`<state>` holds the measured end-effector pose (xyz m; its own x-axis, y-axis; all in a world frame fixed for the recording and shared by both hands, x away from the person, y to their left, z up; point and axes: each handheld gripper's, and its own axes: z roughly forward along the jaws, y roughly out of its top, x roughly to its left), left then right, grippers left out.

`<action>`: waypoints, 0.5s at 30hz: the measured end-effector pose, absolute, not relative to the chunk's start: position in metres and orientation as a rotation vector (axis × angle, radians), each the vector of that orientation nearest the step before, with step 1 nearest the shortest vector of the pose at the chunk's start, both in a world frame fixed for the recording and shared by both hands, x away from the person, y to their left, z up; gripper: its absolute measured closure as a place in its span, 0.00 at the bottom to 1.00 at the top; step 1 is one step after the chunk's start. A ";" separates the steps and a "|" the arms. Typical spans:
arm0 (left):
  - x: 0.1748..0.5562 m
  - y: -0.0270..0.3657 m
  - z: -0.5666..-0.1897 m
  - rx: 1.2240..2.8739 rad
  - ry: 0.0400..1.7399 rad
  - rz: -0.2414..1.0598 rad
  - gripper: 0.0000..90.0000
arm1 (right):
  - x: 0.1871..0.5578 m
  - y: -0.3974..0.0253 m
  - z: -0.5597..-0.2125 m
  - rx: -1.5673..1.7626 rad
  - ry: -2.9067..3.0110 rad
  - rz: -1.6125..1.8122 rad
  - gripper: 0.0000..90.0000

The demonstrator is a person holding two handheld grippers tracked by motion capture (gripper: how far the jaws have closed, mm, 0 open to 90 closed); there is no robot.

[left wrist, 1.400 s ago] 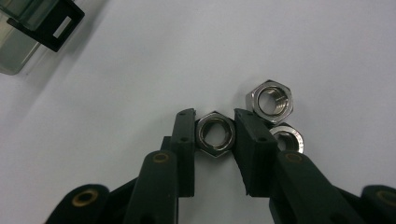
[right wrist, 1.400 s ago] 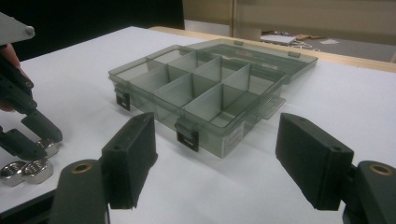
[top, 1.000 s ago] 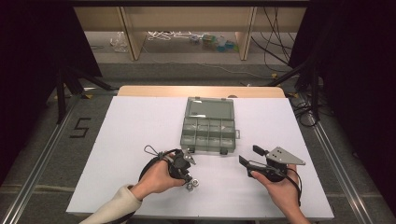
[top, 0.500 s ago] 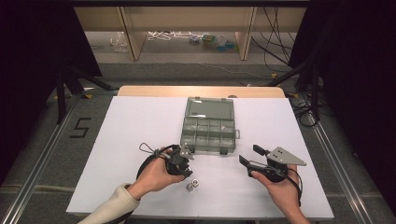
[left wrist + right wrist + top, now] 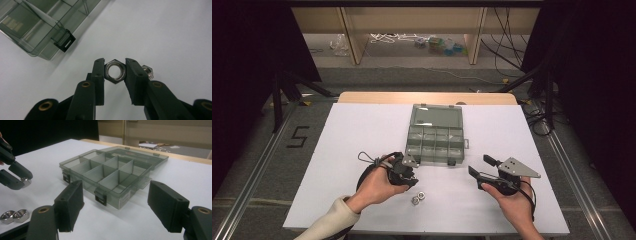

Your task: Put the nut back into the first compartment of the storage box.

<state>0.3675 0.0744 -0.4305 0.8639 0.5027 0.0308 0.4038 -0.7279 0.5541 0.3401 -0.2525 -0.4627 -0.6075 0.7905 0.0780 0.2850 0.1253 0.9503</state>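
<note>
So the left gripper [image 5: 114, 71] has its two black jaws closed down on a hex nut [image 5: 114, 71], pinching it flat-to-flat with the hole facing the camera in the left gripper view. It's held up off the white table [image 5: 362, 130], and you can spot it from the right gripper view too, sitting at the jaw tips off to the left side. Two more nuts [image 5: 418, 197] lie on the table touching each other, just in front of the left hand [image 5: 374, 185] and near the table's front edge; in the left gripper view one of them peeks out from behind the right-hand jaw. The compartment box [image 5: 434, 137] is a smoky clear plastic organizer sitting mid-table with its lid flipped open and lying flat on the far side. Its dividers make two rows of small compartments, and they all look empty from the right gripper view. Its front edge, with the black latches, is just beyond the left gripper. The right gripper [image 5: 115, 206] is wide open with nothing between its jaws, hovering over the table to the right of the box and pointed at its front corner, well apart from the nuts.
</note>
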 end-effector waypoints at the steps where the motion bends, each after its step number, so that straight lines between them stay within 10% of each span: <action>1: 0.367 0.074 -0.431 2.471 0.671 0.248 0.78 | 0.340 -0.253 -0.462 1.044 1.964 1.469 0.33; 15: 0.376 0.075 -0.421 2.442 0.616 0.285 0.78 | 0.338 -0.253 -0.460 1.052 1.966 1.470 0.33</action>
